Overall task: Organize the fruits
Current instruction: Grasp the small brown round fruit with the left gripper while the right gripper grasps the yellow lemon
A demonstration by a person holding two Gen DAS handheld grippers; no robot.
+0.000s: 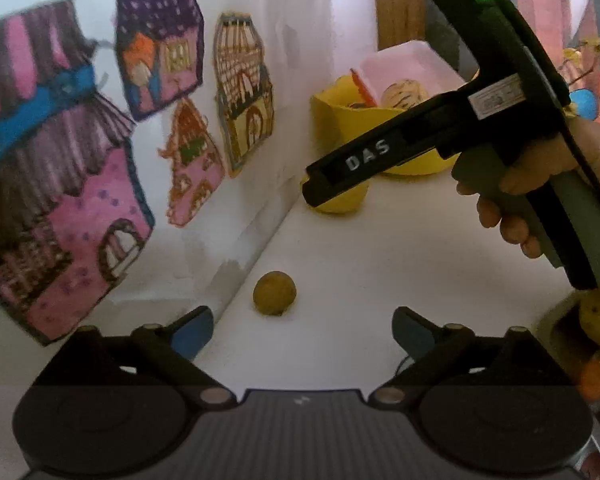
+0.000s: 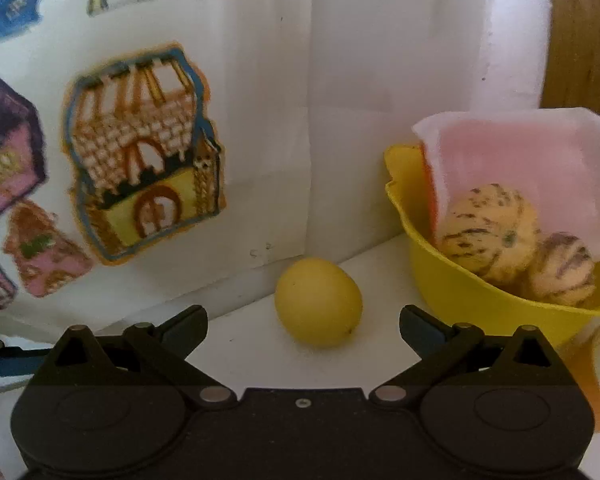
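A white wall point(image 2: 340, 100) meets a white tabletop point(image 1: 380, 248) in a corner, where paper cut-outs of coloured houses point(image 1: 160, 40) are stuck across the wall. A wooden panel point(image 2: 580, 40), possibly a door or cupboard side, stands at the far right. Soft, dim light leaves the upper wall slightly blurred.
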